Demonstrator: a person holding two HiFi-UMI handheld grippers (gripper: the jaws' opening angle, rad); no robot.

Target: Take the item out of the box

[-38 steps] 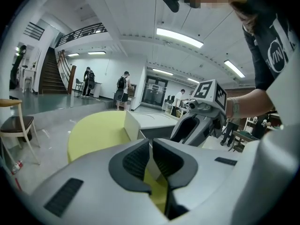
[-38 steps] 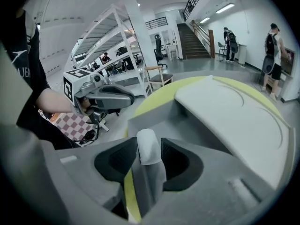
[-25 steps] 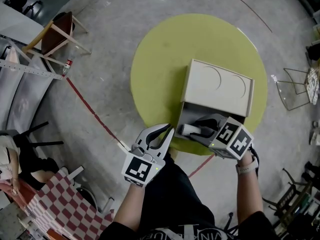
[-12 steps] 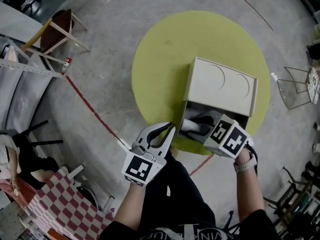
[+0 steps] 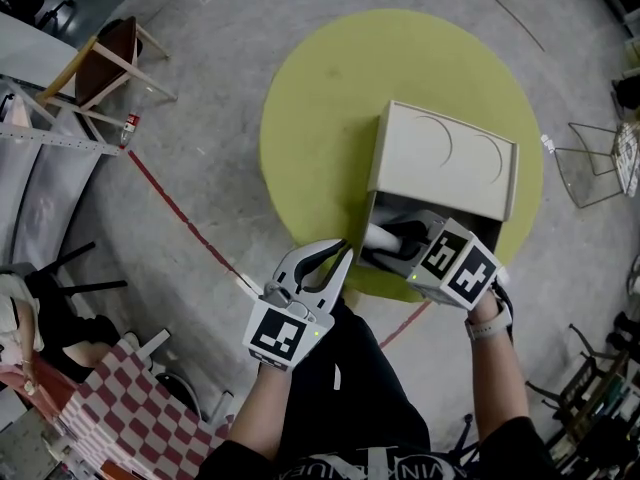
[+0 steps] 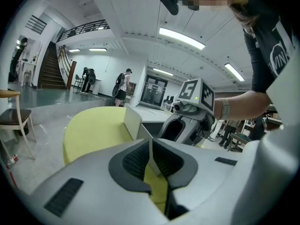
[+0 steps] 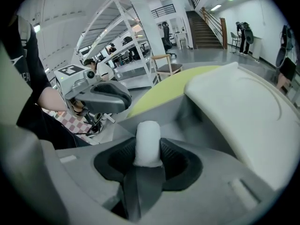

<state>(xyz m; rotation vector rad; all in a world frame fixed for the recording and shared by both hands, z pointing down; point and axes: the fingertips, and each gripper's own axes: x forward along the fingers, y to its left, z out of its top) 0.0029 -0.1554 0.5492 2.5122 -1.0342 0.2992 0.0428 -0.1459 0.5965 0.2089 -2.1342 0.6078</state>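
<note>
A beige box (image 5: 440,160) stands on a round yellow table (image 5: 320,118), its open front turned toward me. My right gripper (image 5: 388,242) reaches into that opening and is shut on a white cylinder-shaped item (image 5: 378,235); in the right gripper view the item (image 7: 147,142) stands up between the pads, beside the box's lid (image 7: 243,107). My left gripper (image 5: 342,251) sits at the box's front left corner. In the left gripper view its jaws (image 6: 150,158) are closed on the thin edge of the box's flap (image 6: 132,121).
A wooden chair (image 5: 110,58) stands on the floor at the far left, near metal shelving (image 5: 40,138). A red line (image 5: 190,218) crosses the grey floor. A wire rack (image 5: 590,173) is at the right. People stand far off in the hall (image 6: 123,83).
The right gripper keeps its hold on the white item at the box's open front and has shifted only slightly. The left gripper has stayed at the box's corner.
</note>
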